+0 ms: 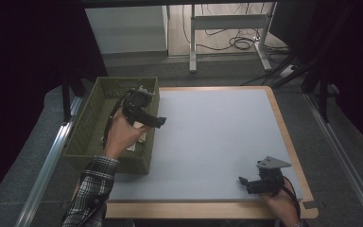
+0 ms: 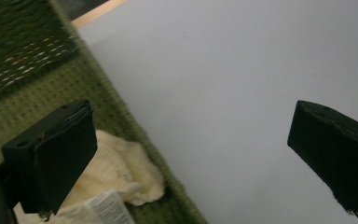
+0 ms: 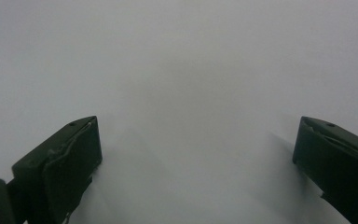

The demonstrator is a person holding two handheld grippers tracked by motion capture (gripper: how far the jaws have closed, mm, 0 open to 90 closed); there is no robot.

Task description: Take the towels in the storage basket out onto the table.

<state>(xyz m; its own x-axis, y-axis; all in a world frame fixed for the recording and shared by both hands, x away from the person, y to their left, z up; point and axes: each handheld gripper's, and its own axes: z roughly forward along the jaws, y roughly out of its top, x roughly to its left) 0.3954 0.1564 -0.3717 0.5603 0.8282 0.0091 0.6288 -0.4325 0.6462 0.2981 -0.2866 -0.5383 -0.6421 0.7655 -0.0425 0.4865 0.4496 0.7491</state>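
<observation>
While both grippers' fingers gape, cream cloth (image 2: 121,170) lies crumpled in green basket (image 2: 51,84); axis unclear.

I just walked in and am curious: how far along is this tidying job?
A cream knitted cloth already lies in the green woven basket. The left gripper, open and holding nothing, hovers over the basket's rim. The right gripper is open above the bare grey table mat. Nothing visible is left to put away.
</observation>
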